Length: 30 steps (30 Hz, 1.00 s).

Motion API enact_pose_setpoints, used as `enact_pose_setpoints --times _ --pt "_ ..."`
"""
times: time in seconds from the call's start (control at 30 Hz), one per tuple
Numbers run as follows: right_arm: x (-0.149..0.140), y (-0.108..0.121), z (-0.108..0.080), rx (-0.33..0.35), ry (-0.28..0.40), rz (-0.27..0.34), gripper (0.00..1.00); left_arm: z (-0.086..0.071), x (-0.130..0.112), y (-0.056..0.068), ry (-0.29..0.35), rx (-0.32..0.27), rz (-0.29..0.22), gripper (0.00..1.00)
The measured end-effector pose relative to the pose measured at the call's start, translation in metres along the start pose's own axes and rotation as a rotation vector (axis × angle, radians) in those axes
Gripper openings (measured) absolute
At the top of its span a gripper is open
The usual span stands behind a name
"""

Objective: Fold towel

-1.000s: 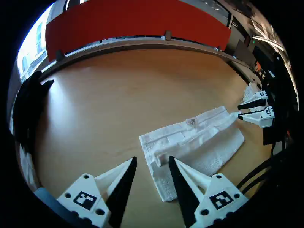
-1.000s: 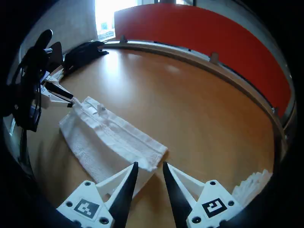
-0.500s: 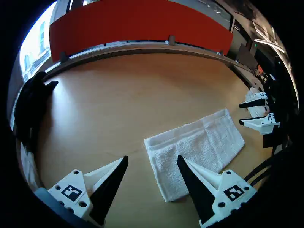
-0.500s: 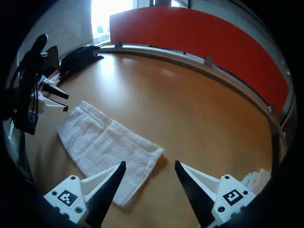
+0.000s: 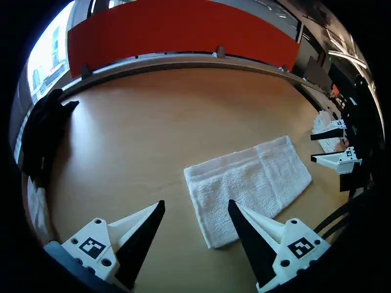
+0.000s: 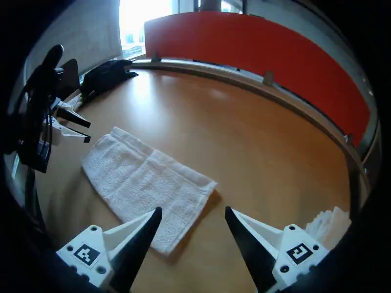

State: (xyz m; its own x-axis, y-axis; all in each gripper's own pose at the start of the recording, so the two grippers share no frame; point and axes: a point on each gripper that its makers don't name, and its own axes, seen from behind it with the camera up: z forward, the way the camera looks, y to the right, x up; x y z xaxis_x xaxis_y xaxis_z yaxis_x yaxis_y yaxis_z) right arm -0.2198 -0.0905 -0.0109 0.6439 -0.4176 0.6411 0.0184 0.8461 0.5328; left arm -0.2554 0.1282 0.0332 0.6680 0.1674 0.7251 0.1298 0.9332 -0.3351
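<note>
Nearest in the left gripper view, the left gripper point(image 5: 195, 202) has its fingers spread wide with nothing between them, poised over the near end of the towel point(image 5: 249, 180). The right gripper point(image 6: 193, 210) is likewise spread and empty at the towel's opposite end. The towel lies flat on the wooden table point(image 5: 171, 112) as a neat folded rectangle, so the folding looks largely done; perhaps one more halving remains. Beyond stands a red panel point(image 5: 181, 29).
</note>
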Motion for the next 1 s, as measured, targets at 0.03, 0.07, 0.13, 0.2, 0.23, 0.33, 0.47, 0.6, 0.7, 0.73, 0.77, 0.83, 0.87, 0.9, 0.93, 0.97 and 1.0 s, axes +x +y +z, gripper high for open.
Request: enact_pose_setpoints --times 0.03,0.07,0.13,0.2,0.23,0.33,0.47,0.6,0.7,0.73,0.77,0.83,0.87,0.9,0.93,0.97,1.0 --pt "-0.001 -0.001 -0.001 0.000 0.000 0.001 1.00 -0.002 -0.002 0.000 -0.001 0.002 -0.004 0.96" --pt "-0.003 -0.002 -0.003 0.001 0.000 0.003 1.00 -0.003 -0.004 0.000 -0.002 0.005 -0.008 0.96" --pt "-0.006 -0.004 -0.006 0.001 -0.001 0.005 1.00 -0.006 -0.009 0.000 -0.003 0.009 -0.015 0.96" --pt "-0.009 -0.006 -0.009 0.000 -0.001 0.007 1.00 -0.009 -0.013 0.001 -0.004 0.014 -0.022 0.96" --pt "-0.010 -0.007 -0.010 -0.001 -0.001 0.007 1.00 -0.011 -0.015 0.001 -0.005 0.016 -0.024 0.96" --pt "-0.012 -0.009 -0.014 -0.003 0.001 0.010 1.00 -0.014 -0.020 0.001 -0.005 0.023 -0.027 0.96" --pt "-0.014 -0.011 -0.018 -0.002 0.005 0.014 1.00 -0.017 -0.024 0.001 -0.003 0.032 -0.033 0.96" --pt "-0.014 -0.013 -0.019 0.002 0.006 0.011 1.00 -0.021 -0.026 0.001 0.003 0.041 -0.048 0.96" --pt "-0.015 -0.014 -0.019 0.007 0.006 0.002 1.00 -0.025 -0.028 -0.002 0.008 0.056 -0.061 0.96" --pt "-0.015 -0.015 -0.019 0.010 0.005 -0.001 1.00 -0.026 -0.029 -0.004 0.011 0.062 -0.065 0.96" --pt "-0.015 -0.015 -0.019 0.013 0.005 -0.004 1.00 -0.028 -0.029 -0.005 0.014 0.068 -0.069 0.96" --pt "-0.016 -0.016 -0.019 0.018 0.004 -0.011 1.00 -0.032 -0.032 -0.007 0.016 0.078 -0.079 0.96" --pt "-0.016 -0.017 -0.020 0.021 0.004 -0.014 1.00 -0.034 -0.033 -0.008 0.017 0.084 -0.084 0.96" --pt "-0.016 -0.017 -0.019 0.023 0.003 -0.018 1.00 -0.036 -0.034 -0.009 0.018 0.088 -0.089 0.96" --pt "-0.016 -0.017 -0.019 0.024 0.002 -0.021 1.00 -0.037 -0.036 -0.010 0.020 0.092 -0.095 0.96" --pt "-0.016 -0.018 -0.019 0.026 0.001 -0.025 1.00 -0.039 -0.037 -0.011 0.021 0.097 -0.101 0.96" --pt "-0.016 -0.018 -0.019 0.028 0.000 -0.028 1.00 -0.041 -0.039 -0.011 0.022 0.101 -0.106 0.96"
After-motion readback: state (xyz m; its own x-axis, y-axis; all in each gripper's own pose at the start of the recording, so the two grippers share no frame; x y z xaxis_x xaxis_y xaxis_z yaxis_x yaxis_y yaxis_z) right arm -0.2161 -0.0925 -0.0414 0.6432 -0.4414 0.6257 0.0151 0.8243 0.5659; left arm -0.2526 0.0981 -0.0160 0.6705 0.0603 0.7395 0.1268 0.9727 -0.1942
